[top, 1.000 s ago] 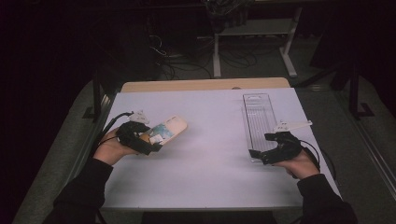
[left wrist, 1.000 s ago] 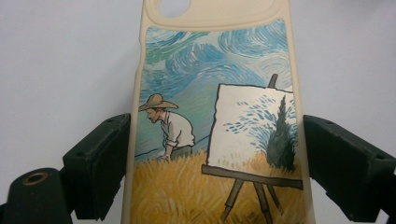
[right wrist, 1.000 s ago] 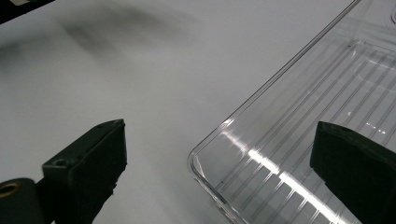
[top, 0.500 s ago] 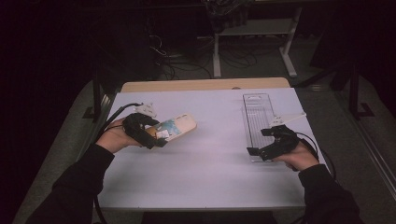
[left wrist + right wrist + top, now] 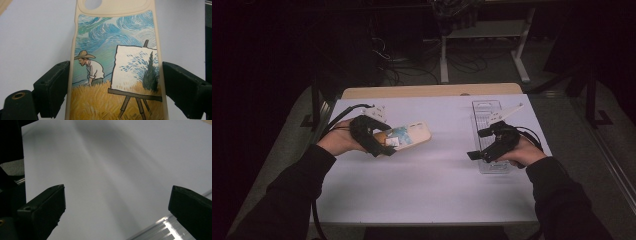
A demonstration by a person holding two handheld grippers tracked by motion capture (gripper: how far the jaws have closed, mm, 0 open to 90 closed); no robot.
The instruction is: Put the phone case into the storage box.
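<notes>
In the high view, a white, matte table top carries a clear, ribbed plastic tray, long and narrow, on its right side. The left gripper, black and chunky, holds a phone case by its lower end, off the table top, with the case's rounded top end pointing toward the middle of the table. The right gripper sits over the near end of the tray, jaws pointing toward the table's centre.

In the left gripper view, the phone case is cream-coloured and smooth, with a rounded camera cutout at the top and a painted scene of a man in a straw hat beside an easel in a wheat field. The jaws stand wide, one against each long edge of the case, gripping it.

In the right gripper view, the right gripper has its jaws spread wide with nothing between them, above bare table top; a shiny edge of the tray lies at the bottom.
</notes>
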